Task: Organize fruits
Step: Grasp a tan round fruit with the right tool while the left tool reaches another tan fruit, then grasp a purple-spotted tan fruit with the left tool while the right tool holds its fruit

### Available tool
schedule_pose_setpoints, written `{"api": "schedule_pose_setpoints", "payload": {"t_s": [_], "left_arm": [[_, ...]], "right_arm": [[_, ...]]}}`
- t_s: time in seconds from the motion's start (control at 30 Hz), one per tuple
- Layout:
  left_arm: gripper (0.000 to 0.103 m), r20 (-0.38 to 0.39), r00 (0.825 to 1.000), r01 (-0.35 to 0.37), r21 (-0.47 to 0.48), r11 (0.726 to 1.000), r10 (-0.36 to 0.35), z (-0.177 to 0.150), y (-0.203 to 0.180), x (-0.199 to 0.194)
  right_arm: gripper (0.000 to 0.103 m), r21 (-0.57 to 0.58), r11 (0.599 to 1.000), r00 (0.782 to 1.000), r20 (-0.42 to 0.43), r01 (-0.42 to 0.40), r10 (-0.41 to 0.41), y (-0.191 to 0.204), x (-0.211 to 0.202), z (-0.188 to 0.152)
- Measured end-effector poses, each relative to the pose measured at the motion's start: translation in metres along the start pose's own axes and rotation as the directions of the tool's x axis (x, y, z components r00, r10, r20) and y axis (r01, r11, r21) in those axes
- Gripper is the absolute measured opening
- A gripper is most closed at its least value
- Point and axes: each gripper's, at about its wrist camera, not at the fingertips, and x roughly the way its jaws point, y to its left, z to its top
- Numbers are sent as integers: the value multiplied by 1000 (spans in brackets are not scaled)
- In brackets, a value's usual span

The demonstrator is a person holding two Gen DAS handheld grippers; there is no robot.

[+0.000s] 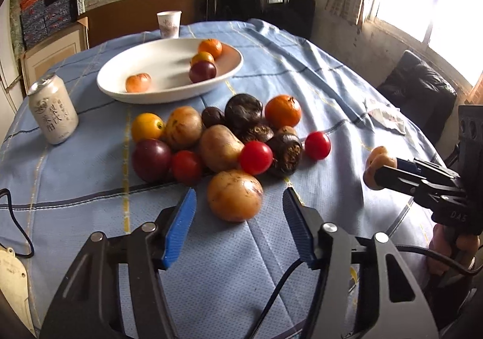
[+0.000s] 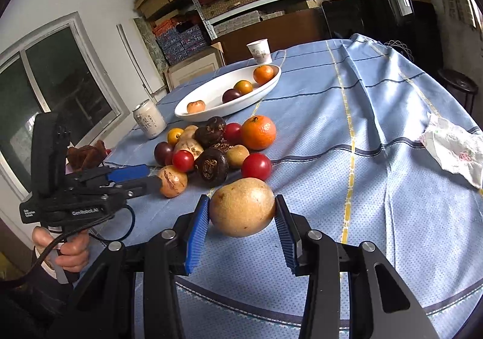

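Your right gripper (image 2: 242,220) pinches a tan passion fruit (image 2: 242,207) between its blue pads (image 2: 197,229), held just above the blue tablecloth (image 2: 377,134) near the table's near edge. Your left gripper (image 1: 238,218) has its fingers spread, with another tan passion fruit (image 1: 235,195) lying on the cloth between the tips; contact cannot be judged. Beyond it sits the fruit pile: cherry tomatoes (image 1: 256,157), a mandarin (image 1: 283,111), dark wrinkled passion fruits (image 1: 243,109), a purple plum (image 1: 151,160) and a yellow fruit (image 1: 147,127). Toward the table's far edge, a white oval bowl (image 1: 157,58) holds four fruits. A drink can (image 1: 52,109) stands at the left edge, a paper cup (image 1: 169,24) at the far edge, and a crumpled tissue (image 2: 452,149) near the right edge.
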Motion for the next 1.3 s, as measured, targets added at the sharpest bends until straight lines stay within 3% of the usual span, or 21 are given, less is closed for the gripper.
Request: {"api": "schedule_pose_setpoints", "payload": {"t_s": [0.5,0.6,0.83,1.13,1.3], "left_arm": [[53,-114,993,3,-18,1000,-5,8,1,29],[47,-153,988,-8,-27,1000,3,9,3,38],[44,-136,991,-15,-39,999,9,9,6,36],[44,-65,998,-4,-48,999,0,0,17,1],[44,9,999,36,-58,998,-35,16,39,-30]], "right_arm": [[44,-5,1000,1000,-5,6,-6,1,0,-1],[44,-4,1000,1000,-7,8,-8,1,0,-1],[44,-7,1000,1000,-15,16,-16,2,3,-2],[44,-59,997,997,-56,58,-61,14,8,3],[44,-87,995,997,-61,-49,44,33,7,29]]}}
